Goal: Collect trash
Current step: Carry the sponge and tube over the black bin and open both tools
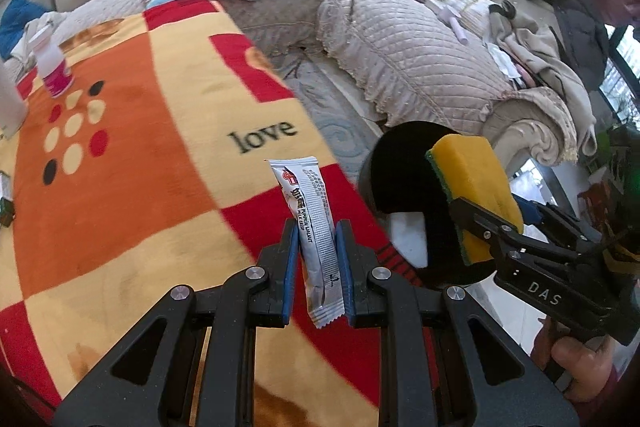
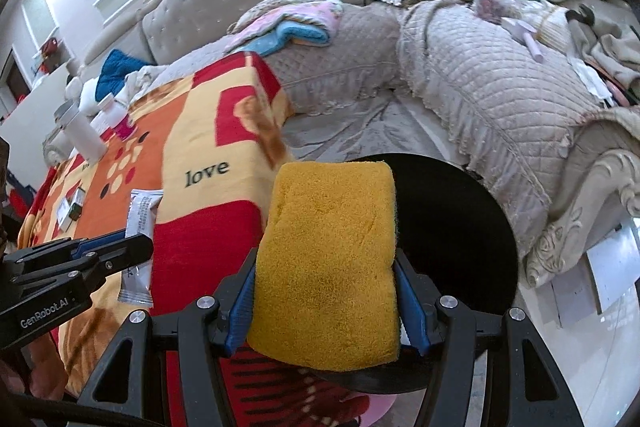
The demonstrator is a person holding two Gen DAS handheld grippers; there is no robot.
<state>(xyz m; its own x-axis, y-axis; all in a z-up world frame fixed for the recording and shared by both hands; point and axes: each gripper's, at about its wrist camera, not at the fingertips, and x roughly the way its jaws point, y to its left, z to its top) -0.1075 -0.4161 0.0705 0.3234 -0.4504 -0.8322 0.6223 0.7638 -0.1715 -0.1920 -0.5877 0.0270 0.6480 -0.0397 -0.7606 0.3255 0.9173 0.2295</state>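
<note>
With each gripper clamped, left gripper (image 1: 317, 251) on the wrapper (image 1: 316, 231), right gripper (image 2: 326, 291) on the sponge (image 2: 330, 263), either could miss the bin (image 2: 452, 223).

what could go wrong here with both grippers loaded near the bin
The silver snack wrapper is pinched only along its thin middle by the left gripper, so it may slip onto the blanket. The sponge in the right gripper hangs over the black bin's edge and could miss.

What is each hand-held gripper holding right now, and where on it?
The left hand-held gripper pinches the silver snack wrapper on its long edges, below the middle. The right hand-held gripper clamps the yellow sponge by its two sides.
</note>
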